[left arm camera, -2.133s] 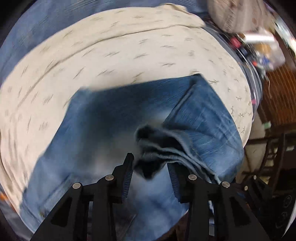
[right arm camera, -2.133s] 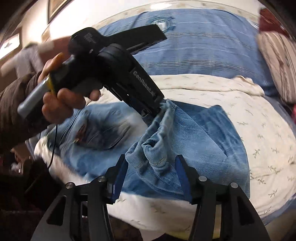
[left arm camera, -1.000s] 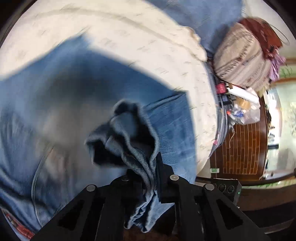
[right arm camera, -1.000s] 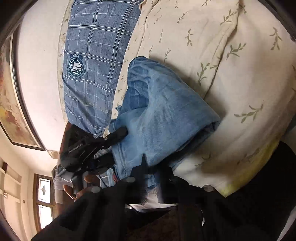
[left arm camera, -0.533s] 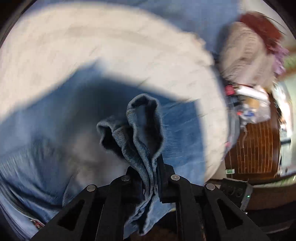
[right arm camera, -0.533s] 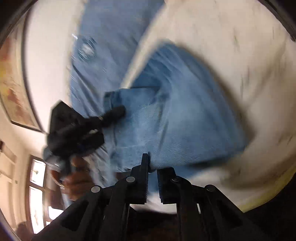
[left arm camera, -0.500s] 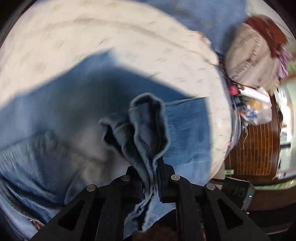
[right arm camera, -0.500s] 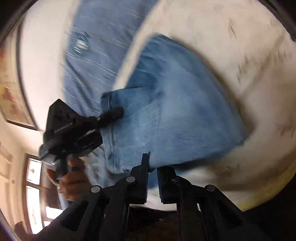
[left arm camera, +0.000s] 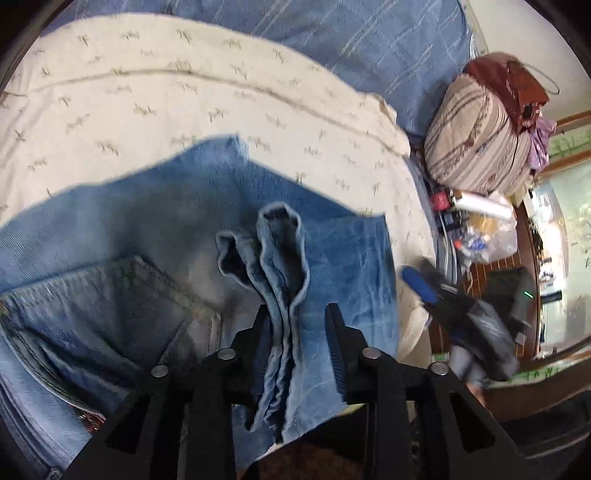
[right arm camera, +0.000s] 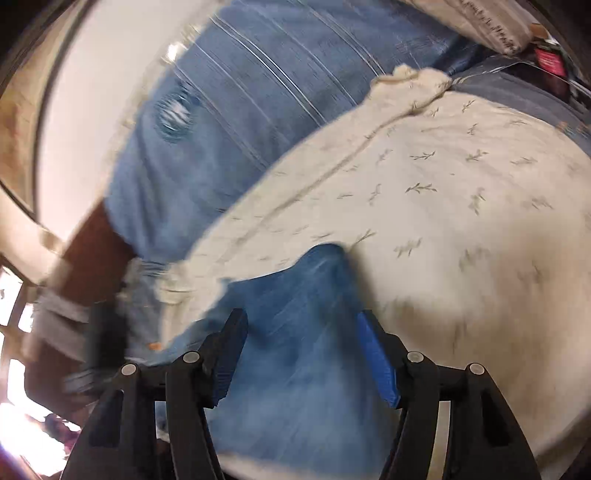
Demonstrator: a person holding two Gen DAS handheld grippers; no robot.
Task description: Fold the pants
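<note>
Blue denim pants point(left arm camera: 110, 295) on leaf-print cream sheet point(left arm camera: 147, 92); left gripper point(left arm camera: 297, 325) jaws opening around bunched hems, right gripper point(right arm camera: 303, 354) jaws opening, empty.

Blue denim pants point(left arm camera: 155, 236) folded on cream bedsheet, hems bunched upright

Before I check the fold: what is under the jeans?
The jeans lie on a cream leaf-print sheet, which shows around them. A blue striped cover lies beyond it. What is right beneath the denim is covered.

bright daylight, fisheye-bent edges — right wrist view motion-blurred.
</note>
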